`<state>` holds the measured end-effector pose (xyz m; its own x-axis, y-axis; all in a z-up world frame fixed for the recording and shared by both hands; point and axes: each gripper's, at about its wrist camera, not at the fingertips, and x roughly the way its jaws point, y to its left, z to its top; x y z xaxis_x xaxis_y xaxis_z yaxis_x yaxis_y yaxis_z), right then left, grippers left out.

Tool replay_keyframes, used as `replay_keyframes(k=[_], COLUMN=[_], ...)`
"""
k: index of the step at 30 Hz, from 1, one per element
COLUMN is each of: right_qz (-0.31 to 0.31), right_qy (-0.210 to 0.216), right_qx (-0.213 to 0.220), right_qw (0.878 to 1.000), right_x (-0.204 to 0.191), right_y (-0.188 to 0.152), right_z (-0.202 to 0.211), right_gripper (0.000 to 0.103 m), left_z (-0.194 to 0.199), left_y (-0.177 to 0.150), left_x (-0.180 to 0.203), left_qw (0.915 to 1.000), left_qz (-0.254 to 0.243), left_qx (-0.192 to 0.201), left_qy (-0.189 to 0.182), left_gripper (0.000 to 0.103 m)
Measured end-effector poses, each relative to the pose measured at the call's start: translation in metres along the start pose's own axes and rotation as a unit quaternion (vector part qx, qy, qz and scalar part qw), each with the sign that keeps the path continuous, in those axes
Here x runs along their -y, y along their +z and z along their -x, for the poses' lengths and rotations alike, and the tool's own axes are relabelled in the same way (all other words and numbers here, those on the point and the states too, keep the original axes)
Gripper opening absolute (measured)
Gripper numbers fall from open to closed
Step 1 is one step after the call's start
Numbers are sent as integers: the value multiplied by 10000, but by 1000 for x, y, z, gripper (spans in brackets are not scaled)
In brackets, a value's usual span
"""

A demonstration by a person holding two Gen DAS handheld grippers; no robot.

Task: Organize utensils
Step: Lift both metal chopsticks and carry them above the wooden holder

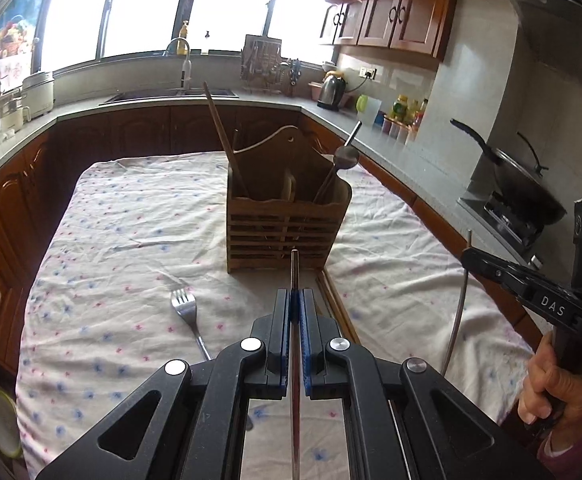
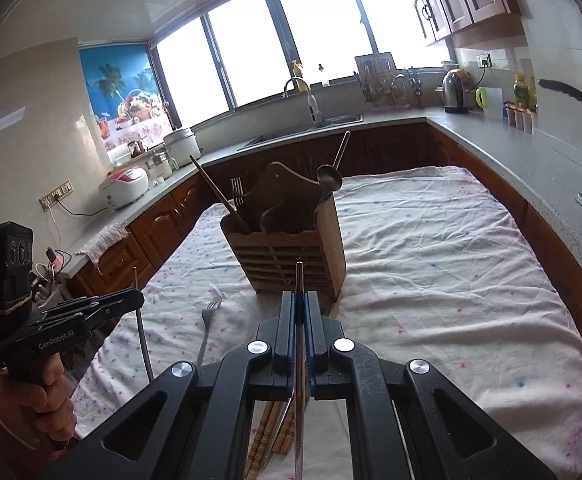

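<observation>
A wooden utensil holder stands on the flowered cloth, also in the right wrist view. It holds a wooden stick, a metal spoon and a fork. My left gripper is shut on a thin metal chopstick, a little short of the holder. My right gripper is shut on another metal chopstick, also just before the holder. A loose fork lies on the cloth to the left. Wooden chopsticks lie under my right gripper.
The table stands inside a U-shaped kitchen counter with sink, kettle and bottles. A wok sits on the stove at the right. A wooden tray edge runs beside the holder.
</observation>
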<state>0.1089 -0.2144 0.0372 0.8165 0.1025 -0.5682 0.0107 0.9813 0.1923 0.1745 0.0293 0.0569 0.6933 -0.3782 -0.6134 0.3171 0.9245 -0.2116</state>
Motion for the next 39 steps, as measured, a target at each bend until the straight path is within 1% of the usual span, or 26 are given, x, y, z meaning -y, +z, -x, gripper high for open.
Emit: replay_keyframes(k=[5,14,25,33,39], right_qz=[-79,-70,-115,-97,-119], right_qy=[51,66,33,-7,-10], right_qx=[143,349,566,791,1065], right_qw=[9999,9993,9983,9968,9942], right_x=[1,-2,2,2,3], right_y=[2,10,21,38,62], right_z=[10,20,22,17,9], right_gripper=[4,4,4,4,4], left_z=[16,31,35,34,32], left_y=[-1,3,8,18,34], left_x=[-2,-4,-9,-12,-13], left_qw=[9998,9990,9980,9964,9935], left_qz=[64,99,153,171,157], left_qx=[192,425,602,820,1114], left_qy=[54,82,109,119,180], left_gripper=[3,3,3,3,3])
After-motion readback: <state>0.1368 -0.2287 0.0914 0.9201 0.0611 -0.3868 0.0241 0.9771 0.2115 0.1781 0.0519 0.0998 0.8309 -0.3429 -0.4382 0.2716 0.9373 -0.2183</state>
